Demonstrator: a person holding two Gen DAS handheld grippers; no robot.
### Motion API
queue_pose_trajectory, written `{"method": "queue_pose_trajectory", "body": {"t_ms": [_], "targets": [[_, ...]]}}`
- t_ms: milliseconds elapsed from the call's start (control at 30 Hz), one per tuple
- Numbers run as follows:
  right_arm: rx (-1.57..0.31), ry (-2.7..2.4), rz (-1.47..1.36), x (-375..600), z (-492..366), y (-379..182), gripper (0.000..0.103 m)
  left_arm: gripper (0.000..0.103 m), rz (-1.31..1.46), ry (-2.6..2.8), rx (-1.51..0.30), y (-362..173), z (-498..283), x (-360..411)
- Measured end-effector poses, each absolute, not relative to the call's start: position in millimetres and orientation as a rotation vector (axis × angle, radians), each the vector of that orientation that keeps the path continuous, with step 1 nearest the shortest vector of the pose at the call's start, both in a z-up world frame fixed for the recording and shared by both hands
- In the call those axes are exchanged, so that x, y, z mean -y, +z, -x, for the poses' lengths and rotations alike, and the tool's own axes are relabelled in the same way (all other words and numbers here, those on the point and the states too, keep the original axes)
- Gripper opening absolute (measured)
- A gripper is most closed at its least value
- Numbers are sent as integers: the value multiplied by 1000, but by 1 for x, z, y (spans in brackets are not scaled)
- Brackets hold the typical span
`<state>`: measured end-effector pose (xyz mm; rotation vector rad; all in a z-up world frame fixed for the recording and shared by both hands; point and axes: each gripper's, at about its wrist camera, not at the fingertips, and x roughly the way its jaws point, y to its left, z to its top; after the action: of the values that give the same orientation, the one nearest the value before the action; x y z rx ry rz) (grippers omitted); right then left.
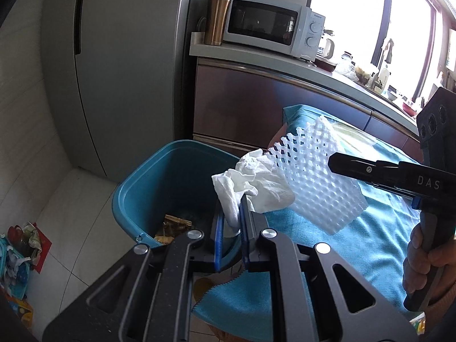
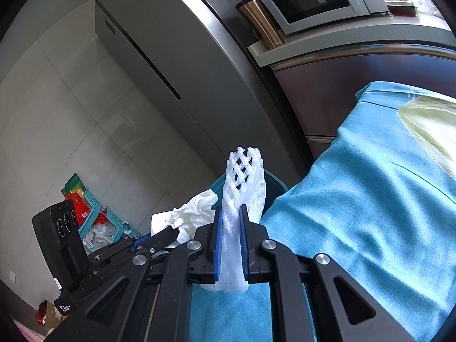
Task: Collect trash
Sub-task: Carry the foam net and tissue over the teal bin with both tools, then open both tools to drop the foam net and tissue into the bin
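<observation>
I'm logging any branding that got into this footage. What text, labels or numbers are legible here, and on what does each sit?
"DAS": white letters on the side of the right gripper.
"Data Acquisition System": small white print low on the body of the left gripper, only just legible.
Brand mark above the dials of the microwave: too small to read.
Nothing else legible.

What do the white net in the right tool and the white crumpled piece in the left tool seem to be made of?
White net: probably soft foam plastic, slightly glossy; it has an open diamond mesh with puffy strands, like fruit packing. White crumpled piece: probably tissue or paper towel, matte; it shows soft irregular creases and thin edges.
</observation>
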<state>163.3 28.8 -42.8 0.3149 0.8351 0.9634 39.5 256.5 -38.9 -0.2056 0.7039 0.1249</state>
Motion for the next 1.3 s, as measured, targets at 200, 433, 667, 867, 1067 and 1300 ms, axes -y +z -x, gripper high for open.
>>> {"method": "queue_pose_trajectory", "body": {"t_ms": [200,433,667,867,1067,1300], "targets": [[-860,964,-286,-48,-171,-46,10,11,214,149,-716,-47,-45,-266],[-890,965,-246,-70,-178,-53,10,11,223,172,-729,-55,-52,-275],[-915,962,-212,-87,-181,-58,10,11,232,195,-754,-66,-62,-282],[-938,960,-175,-102,-185,-62,10,11,239,217,-769,-75,-72,-288],[-964,957,-143,-115,-187,-68,10,11,246,237,-792,-86,-79,-291],[-1012,959,-98,-131,-191,-74,10,11,243,270,-821,-100,-86,-296]]}}
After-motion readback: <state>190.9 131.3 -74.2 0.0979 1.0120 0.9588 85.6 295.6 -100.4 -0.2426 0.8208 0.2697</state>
